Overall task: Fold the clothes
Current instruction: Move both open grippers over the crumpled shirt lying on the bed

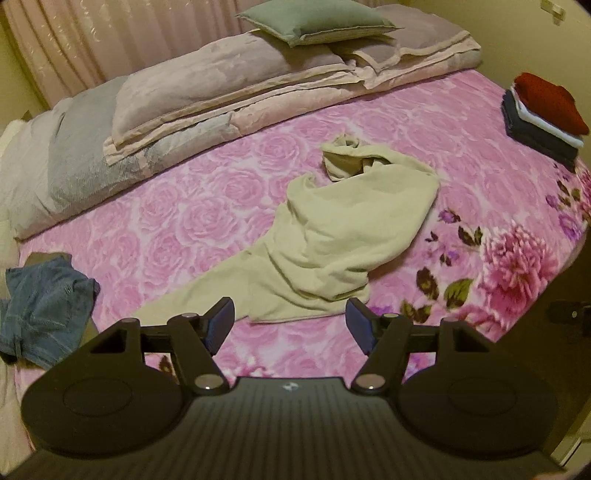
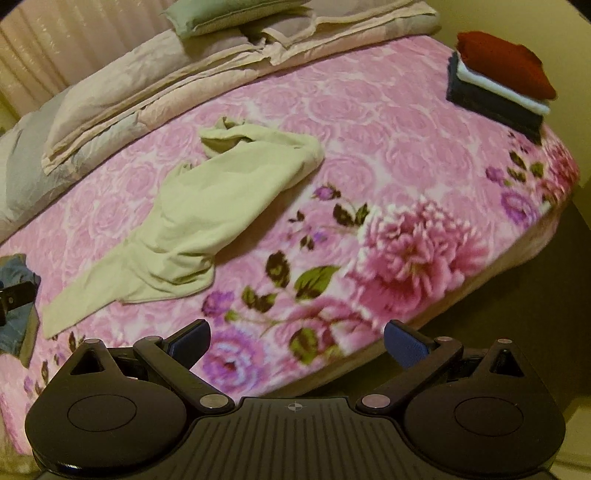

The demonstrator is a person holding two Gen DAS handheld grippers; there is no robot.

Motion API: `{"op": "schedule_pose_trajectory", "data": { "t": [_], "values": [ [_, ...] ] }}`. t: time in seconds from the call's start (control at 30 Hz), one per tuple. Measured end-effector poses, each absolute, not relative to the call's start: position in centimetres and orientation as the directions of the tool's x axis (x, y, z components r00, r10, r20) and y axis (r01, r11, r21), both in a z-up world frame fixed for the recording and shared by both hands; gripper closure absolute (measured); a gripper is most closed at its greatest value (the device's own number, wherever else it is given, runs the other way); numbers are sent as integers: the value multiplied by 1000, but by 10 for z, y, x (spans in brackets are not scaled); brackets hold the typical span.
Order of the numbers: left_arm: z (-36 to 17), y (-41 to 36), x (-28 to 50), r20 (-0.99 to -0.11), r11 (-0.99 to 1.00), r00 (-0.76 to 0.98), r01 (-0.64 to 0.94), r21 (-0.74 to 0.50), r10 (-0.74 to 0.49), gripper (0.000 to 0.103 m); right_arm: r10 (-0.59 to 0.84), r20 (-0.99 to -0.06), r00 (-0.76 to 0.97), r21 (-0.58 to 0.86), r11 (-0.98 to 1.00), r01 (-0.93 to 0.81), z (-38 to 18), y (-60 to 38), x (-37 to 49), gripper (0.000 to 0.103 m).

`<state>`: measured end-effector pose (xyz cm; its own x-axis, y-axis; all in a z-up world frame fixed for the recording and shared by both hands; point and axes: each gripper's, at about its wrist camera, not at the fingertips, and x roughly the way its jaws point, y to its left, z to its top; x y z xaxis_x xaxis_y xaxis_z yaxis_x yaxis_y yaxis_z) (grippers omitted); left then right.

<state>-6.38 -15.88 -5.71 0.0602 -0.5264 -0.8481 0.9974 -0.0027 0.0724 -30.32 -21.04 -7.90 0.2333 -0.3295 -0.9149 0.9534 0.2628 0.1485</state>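
Note:
A pale green garment [image 1: 332, 229] lies crumpled on the pink floral bedspread [image 1: 184, 206], one long part trailing toward the near left. In the right wrist view the same pale green garment [image 2: 207, 206] lies left of centre. My left gripper [image 1: 290, 321] hovers open just short of its near hem, nothing between the blue pads. My right gripper [image 2: 297, 343] is open too, above the bed's near edge, right of the garment and apart from it. A crumpled blue denim piece [image 1: 40, 310] lies at the near left.
A folded stack of clothes, red on top of white and dark [image 1: 543, 114], sits at the bed's far right corner. Folded quilts [image 1: 229, 92] and a green pillow [image 1: 317, 18] fill the back. The bed edge [image 2: 480, 280] drops to the floor on the right.

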Motion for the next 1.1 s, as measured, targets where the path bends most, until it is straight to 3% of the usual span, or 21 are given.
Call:
{"op": "schedule_pose_trajectory", "data": {
  "t": [0.27, 0.63, 0.87, 1.1],
  "values": [
    [-92, -156, -89, -884, 134, 76, 991, 15, -461, 40, -263, -941, 214, 108, 366, 924, -110, -261, -334, 0],
    [-126, -147, -46, -926, 286, 100, 958, -9, -365, 40, -176, -966, 190, 90, 460, 883, -156, -299, -302, 0],
    [-157, -202, -18, -938, 275, 21, 958, -79, -346, 40, -185, -966, 180, 81, 446, 891, -168, -325, -277, 0],
    [-196, -286, 11, -929, 225, -49, 964, -140, -366, 40, -229, -970, 77, -28, 425, 905, -189, -365, -255, 0]
  ]
}}
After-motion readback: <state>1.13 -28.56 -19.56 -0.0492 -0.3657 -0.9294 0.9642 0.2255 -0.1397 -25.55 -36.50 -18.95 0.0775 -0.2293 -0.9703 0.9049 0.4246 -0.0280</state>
